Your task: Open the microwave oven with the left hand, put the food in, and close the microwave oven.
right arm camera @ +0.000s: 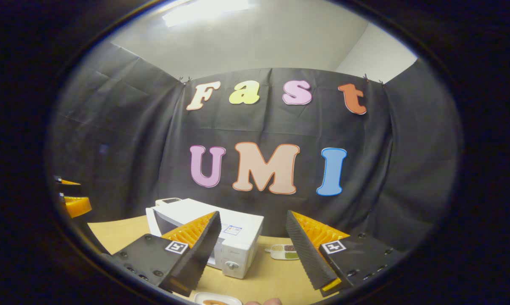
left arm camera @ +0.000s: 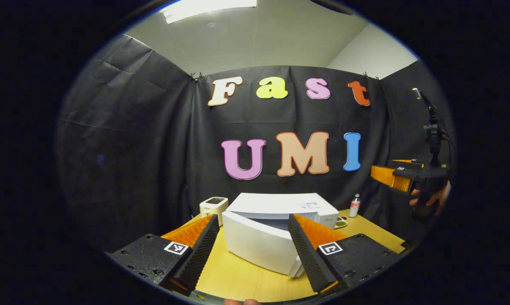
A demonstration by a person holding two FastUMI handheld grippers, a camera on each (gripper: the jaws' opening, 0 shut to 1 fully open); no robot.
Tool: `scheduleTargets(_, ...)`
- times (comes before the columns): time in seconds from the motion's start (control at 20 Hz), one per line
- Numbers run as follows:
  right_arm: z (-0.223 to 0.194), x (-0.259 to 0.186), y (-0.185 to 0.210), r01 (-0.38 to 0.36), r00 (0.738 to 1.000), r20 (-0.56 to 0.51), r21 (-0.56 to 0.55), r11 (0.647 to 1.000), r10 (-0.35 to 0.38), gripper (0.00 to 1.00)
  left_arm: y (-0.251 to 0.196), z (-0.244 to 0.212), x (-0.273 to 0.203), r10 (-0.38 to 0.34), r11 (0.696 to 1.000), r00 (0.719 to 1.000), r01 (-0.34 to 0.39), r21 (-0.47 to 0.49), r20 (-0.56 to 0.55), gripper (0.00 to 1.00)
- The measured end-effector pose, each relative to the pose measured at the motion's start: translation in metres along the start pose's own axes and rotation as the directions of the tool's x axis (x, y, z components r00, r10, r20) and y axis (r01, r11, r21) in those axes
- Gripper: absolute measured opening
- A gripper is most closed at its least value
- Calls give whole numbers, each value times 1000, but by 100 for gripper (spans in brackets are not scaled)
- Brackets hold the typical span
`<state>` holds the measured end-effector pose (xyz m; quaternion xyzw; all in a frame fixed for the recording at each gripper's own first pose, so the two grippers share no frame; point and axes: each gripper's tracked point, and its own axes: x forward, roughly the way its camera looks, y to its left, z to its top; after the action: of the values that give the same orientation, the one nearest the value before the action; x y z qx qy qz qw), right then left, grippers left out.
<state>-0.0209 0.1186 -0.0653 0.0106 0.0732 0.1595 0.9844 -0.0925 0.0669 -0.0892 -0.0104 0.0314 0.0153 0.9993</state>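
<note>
1. Left gripper view: wooden desk (left arm camera: 242, 277) in a booth draped in black cloth, white ceiling with a lit panel above.
2. White microwave oven (left arm camera: 280, 220) sits mid-desk, door (left arm camera: 259, 245) swung partly out toward the camera, cavity gap visible behind its top edge.
3. Behind the oven's left corner: small white box device (left arm camera: 213, 206). To its right: small bottle (left arm camera: 354, 205) and a sectioned food tray (left arm camera: 341, 222), both near the desk's back edge.
4. Left claw (left arm camera: 255, 237) spread wide, nothing between the fingers; it hangs above the front of the desk with the open door framed between the tips, not touching.
5. Bare desk in front of the door and along the right side; desk edge curves off at right.
6. Right claw (left arm camera: 386, 177) held up at far right by a hand (left arm camera: 430, 199), well above the desk and apart from the oven.
7. Right gripper view: right claw (right arm camera: 252, 237) also spread, empty. Microwave oven (right arm camera: 212, 231) sits lower left of centre, partly behind the left finger; control knob visible on its front.
8. Food tray (right arm camera: 285, 251) lies on the desk (right arm camera: 276, 277) between the fingertips, just right of the oven, further off than the claw.
9. White dish (right arm camera: 216, 299) at the bottom edge, contents unclear.
10. Left claw (right arm camera: 75, 199) shows at the far left edge.
</note>
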Motion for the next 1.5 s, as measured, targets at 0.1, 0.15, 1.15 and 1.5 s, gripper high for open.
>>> scheduleTargets(0.1, -1, -4, -12, 17, 1000, 5, -22, 1000, -17, 97, -35, -2, 33, -67, 998, 998, 67, -9, -10, 96)
scheduleTargets(0.15, -1, -9, -24, 34, 999, 7, -30, 999, -34, 97, -52, -6, 52, -98, 995, 995, 98, -14, -23, 96)
scheduleTargets(1.15, -101, -55, -102, 132, 981, -149, 43, 990, -125, 97, -170, -147, 135, -267, 964, 856, 229, -138, -443, 96)
scheduleTargets(1.5, -269, -92, 2, -195, 870, -446, 75, 978, 208, 98, -140, -152, 120, -196, 980, 865, 167, -105, -461, 97)
